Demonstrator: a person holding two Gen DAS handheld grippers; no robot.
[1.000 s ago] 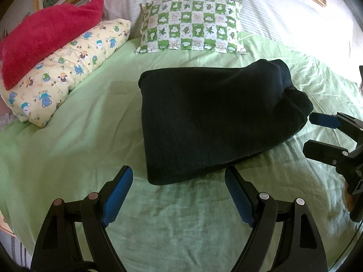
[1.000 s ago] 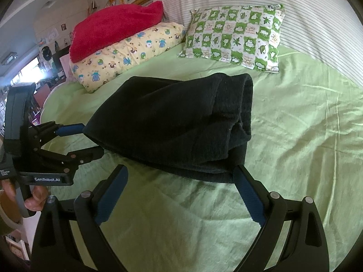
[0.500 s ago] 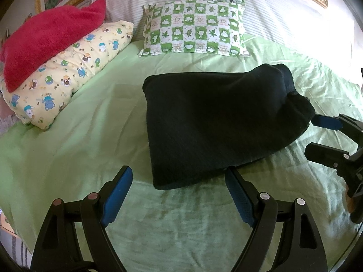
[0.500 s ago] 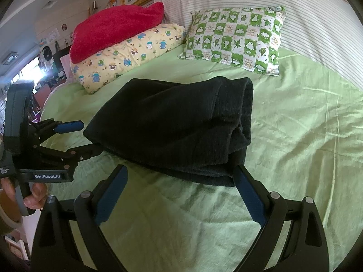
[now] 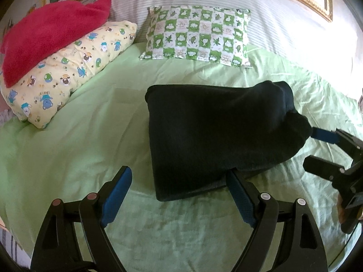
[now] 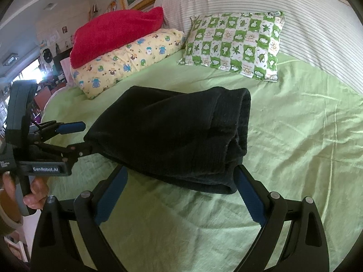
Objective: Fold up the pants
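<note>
Pants [image 5: 217,136] sit folded in a thick bundle mid-bed on the green sheet [image 5: 90,136]. Left gripper [image 5: 179,190] and right gripper [image 6: 181,188] both spread wide, flanking the near corners, probably releasing or squaring it.

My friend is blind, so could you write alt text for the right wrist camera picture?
Folded dark pants lie on a green bedsheet, between the open right gripper in the foreground and the open left gripper at the left. Three pillows sit behind: red, yellow cartoon-print, green checkered.
</note>
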